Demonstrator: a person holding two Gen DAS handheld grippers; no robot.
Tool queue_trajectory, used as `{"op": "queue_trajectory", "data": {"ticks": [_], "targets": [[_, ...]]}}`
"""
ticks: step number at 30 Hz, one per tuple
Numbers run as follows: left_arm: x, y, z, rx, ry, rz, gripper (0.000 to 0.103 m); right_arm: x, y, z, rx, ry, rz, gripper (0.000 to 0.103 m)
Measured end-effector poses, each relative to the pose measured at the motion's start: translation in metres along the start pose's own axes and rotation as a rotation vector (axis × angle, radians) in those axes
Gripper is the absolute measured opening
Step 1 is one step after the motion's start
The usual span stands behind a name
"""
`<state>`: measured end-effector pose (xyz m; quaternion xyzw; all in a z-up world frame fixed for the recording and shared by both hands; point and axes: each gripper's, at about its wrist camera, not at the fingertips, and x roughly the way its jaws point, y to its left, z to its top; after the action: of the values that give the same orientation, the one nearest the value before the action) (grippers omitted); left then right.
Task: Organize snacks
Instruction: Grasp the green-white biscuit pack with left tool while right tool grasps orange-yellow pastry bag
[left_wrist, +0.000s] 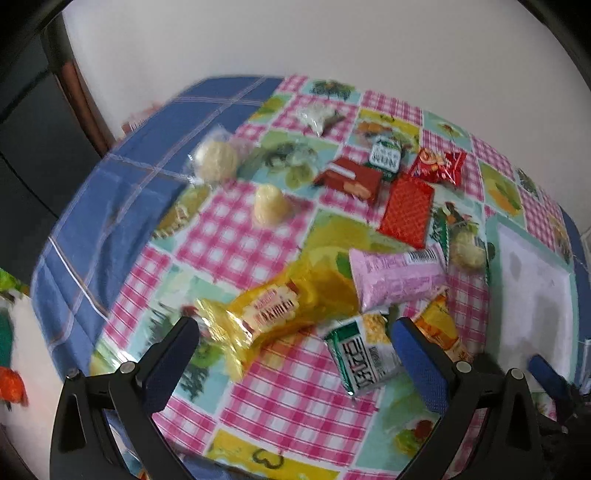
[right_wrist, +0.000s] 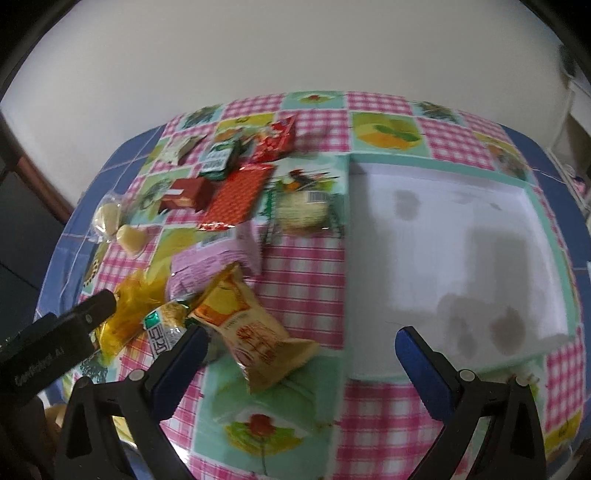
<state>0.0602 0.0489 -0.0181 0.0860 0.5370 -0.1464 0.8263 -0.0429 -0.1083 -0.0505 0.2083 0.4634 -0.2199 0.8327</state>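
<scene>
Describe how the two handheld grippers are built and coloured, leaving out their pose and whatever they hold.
Both match: the left gripper and right gripper each have two black, triangular-framed plastic fingers with silver pivot screws and blue textured pads. In the right wrist view the left gripper's black body carries small white lettering, too blurred to read. No cables, hands or sleeves show clearly.

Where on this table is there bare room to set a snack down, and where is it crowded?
The white tray is bare. The checked cloth between the tray and the orange packet is also free. Another free patch lies on the blue cloth, left of the round wrapped bun. The middle is crowded: the pink packet, yellow bag and green packet overlap.
</scene>
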Motion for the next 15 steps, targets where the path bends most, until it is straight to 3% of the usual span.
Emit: {"op": "queue_trajectory", "data": {"ticks": [3, 8, 11, 15], "targets": [[0.006, -0.004, 0.001, -0.018, 0.040, -0.049, 0.102, 0.013, 0.010, 0.001, -0.032, 0.029, 0.000, 0.089], [0.017, -0.016, 0.001, -0.008, 0.101, -0.089, 0.091, 0.028, 0.021, 0.001, -0.089, 0.060, -0.005, 0.083], [0.024, -0.023, 0.001, 0.000, 0.130, -0.098, 0.089, 0.035, 0.026, 0.003, -0.114, 0.073, 0.000, 0.077], [0.035, -0.032, -0.001, -0.004, 0.180, -0.116, 0.086, 0.041, 0.029, 0.002, -0.124, 0.098, 0.009, 0.055]]}}
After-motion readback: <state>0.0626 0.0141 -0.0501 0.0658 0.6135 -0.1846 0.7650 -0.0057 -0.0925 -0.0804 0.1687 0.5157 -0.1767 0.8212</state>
